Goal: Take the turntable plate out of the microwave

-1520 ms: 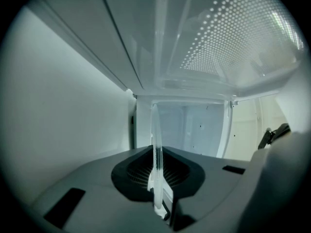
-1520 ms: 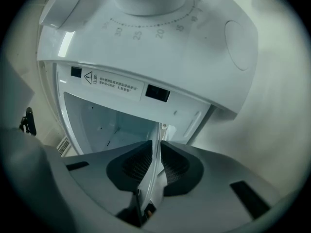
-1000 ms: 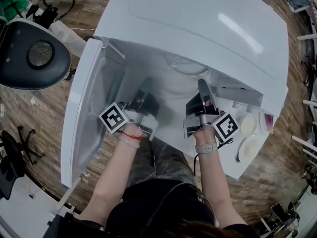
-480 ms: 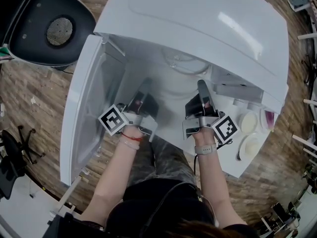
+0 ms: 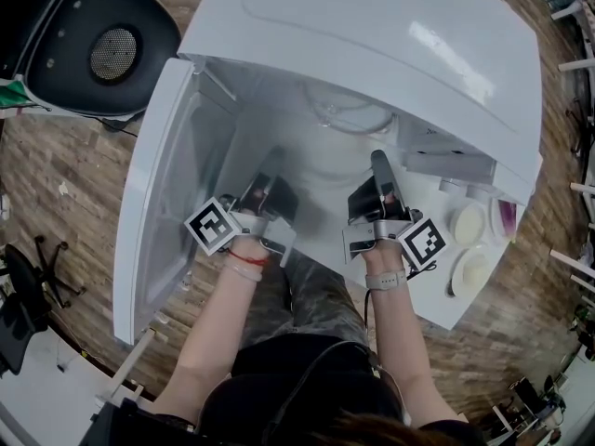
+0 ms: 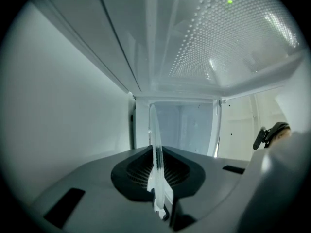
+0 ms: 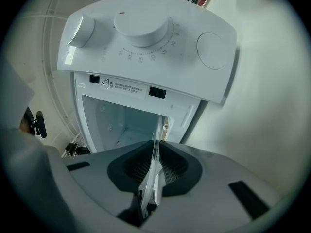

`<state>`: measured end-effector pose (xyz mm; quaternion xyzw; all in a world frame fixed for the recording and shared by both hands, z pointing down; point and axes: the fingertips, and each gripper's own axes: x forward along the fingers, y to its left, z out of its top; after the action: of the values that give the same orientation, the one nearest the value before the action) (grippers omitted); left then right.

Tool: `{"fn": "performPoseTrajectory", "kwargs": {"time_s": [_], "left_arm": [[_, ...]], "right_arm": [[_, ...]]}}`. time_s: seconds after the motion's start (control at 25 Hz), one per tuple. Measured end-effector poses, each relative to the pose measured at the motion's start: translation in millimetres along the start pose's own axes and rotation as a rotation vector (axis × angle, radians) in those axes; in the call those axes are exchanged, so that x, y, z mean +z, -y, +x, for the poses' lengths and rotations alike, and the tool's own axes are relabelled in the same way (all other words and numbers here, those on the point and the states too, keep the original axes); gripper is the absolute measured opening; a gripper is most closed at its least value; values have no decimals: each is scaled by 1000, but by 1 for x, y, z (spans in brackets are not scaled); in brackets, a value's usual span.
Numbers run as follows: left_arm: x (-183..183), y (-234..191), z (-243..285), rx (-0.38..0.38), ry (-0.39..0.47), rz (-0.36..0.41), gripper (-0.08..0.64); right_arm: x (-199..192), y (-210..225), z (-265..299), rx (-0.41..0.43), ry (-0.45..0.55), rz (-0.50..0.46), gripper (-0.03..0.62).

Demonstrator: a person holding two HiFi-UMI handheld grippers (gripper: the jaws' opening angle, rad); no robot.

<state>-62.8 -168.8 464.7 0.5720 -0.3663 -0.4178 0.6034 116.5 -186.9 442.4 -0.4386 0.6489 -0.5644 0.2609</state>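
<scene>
Head view: plate [image 5: 349, 119] lies at the microwave [image 5: 372, 26] mouth, far rim inside the cavity. Left gripper [image 5: 275, 163] fingers are clamped on the plate's near rim. Right gripper [image 5: 380, 163] fingers, just eased slightly wider, also grip that rim. Status: plate is held on both sides but not clear of the microwave. Remaining: draw it fully out beside the open door [image 5: 158, 221].
</scene>
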Motion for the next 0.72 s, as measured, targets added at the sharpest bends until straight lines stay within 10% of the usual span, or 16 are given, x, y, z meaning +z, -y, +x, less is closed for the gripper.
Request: {"fn": "performPoseTrajectory", "kwargs": {"time_s": [0.72], "left_arm": [[-10, 9, 6, 35, -29, 82, 38]], "right_arm": [[5, 8, -8, -28, 21, 18, 49]]}}
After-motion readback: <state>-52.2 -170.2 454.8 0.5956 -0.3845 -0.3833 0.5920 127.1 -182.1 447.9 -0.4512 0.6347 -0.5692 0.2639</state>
